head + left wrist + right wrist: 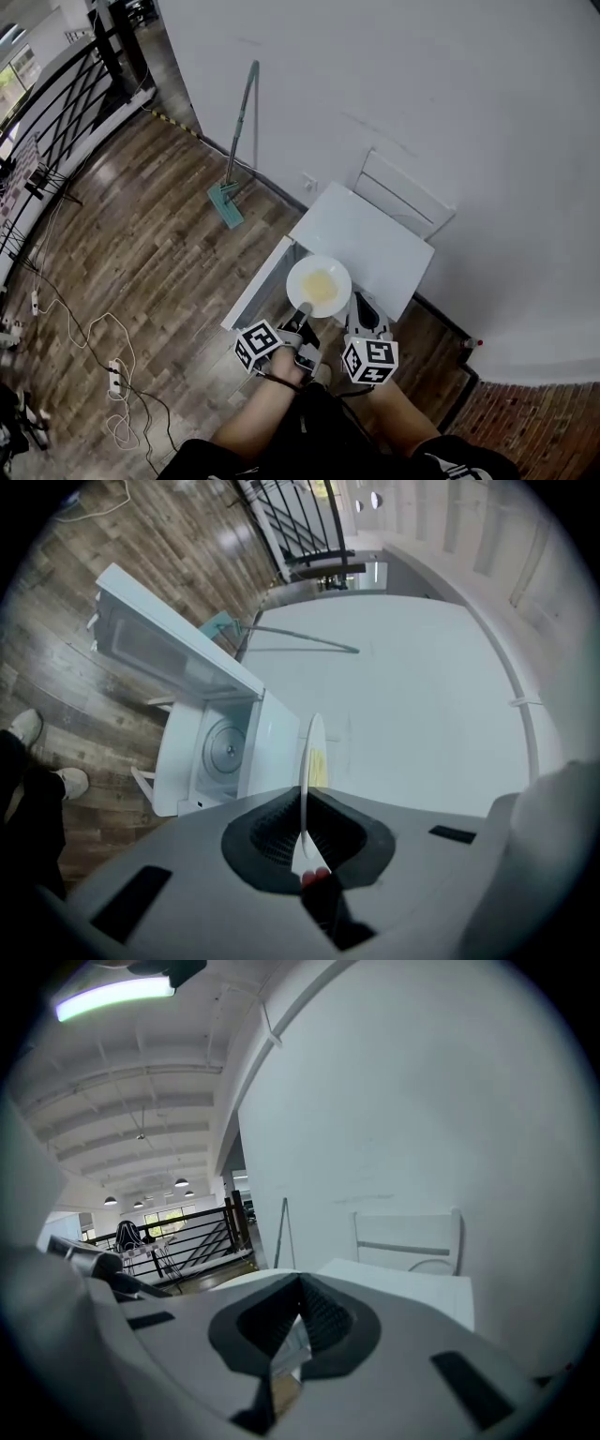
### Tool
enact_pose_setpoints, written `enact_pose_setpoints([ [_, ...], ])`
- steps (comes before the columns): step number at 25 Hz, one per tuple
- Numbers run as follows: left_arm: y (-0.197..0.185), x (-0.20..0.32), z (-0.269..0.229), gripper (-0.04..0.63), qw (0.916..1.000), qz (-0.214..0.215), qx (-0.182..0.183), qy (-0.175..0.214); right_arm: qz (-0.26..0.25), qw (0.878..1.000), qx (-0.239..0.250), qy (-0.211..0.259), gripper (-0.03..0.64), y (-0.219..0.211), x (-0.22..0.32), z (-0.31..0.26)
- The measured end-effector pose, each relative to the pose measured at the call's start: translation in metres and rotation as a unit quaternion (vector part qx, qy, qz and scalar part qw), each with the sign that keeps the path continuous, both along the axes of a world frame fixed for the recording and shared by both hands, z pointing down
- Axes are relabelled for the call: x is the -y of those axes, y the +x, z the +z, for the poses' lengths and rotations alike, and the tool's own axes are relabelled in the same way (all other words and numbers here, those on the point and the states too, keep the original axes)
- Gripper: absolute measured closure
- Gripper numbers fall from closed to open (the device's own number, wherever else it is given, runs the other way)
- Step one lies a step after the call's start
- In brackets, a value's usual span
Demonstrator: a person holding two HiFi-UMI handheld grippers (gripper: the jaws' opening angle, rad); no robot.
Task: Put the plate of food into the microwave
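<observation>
Two tools sat nearest: the left tool (302, 317) clamped the plate of food (319, 286) by its rim, the right tool (362, 317) closed on nothing. Beyond, the microwave (375, 234) stood with its door (255, 286) open; the plate hung outside, insertion still left.

Grey left claw (302, 803) and right claw (300, 1288) have ribbed black pads (270, 832), checkered cubes (258, 345).

The round white plate (312, 752) showed only edge-on, its near rim buried between the left gripper (302, 799)'s dark ribbed pads. The yellow food (321, 284) on it was too small to identify. Ahead, that gripper's grey body cut off the white microwave (187, 761)'s lower part. Between the right gripper (298, 1288)'s pads, a pale shape (292, 1349) was too blurred to name.
</observation>
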State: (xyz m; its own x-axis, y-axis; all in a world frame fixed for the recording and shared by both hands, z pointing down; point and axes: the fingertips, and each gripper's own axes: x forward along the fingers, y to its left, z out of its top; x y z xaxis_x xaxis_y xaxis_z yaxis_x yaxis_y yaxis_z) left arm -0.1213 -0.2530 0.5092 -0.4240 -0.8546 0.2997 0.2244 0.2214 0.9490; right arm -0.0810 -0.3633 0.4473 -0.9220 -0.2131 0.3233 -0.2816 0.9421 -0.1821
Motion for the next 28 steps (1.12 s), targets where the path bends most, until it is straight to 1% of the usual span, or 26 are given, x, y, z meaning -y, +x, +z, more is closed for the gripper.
enact_pose_setpoints([
  [4, -0.007, -0.009, 0.044, 0.586, 1.0, -0.006, -0.006, 0.002, 0.002, 1.0, -0.004, -0.001, 0.604, -0.007, -0.007, 0.043],
  [6, -0.009, -0.013, 0.068, 0.586, 1.0, -0.002, -0.002, 0.002, 0.008, 1.0, -0.006, -0.002, 0.604, -0.007, -0.012, 0.067],
  [10, -0.008, -0.012, 0.121, 0.586, 0.9999, -0.001, 0.013, 0.005, 0.021, 1.0, 0.005, -0.004, 0.604, -0.003, -0.015, 0.129],
  [13, -0.011, -0.006, 0.167, 0.586, 0.9996, 0.013, 0.025, 0.005, 0.04, 0.999, 0.009, -0.005, 0.604, -0.005, -0.012, 0.178],
  [17, -0.02, 0.009, 0.237, 0.586, 0.9988, 0.036, 0.032, 0.012, 0.057, 0.998, 0.017, 0.016, 0.604, -0.01, -0.002, 0.242],
  [20, -0.039, 0.023, 0.277, 0.586, 0.9971, 0.044, 0.057, 0.024, 0.078, 0.996, 0.037, 0.015, 0.604, -0.02, 0.015, 0.278],
  [24, -0.059, 0.045, 0.312, 0.586, 0.9939, 0.057, 0.084, 0.043, 0.102, 0.993, 0.058, 0.017, 0.604, -0.029, 0.037, 0.313],
  [28, -0.068, 0.067, 0.324, 0.586, 0.9891, 0.087, 0.102, 0.06, 0.119, 0.99, 0.079, 0.016, 0.604, -0.034, 0.045, 0.333],
])
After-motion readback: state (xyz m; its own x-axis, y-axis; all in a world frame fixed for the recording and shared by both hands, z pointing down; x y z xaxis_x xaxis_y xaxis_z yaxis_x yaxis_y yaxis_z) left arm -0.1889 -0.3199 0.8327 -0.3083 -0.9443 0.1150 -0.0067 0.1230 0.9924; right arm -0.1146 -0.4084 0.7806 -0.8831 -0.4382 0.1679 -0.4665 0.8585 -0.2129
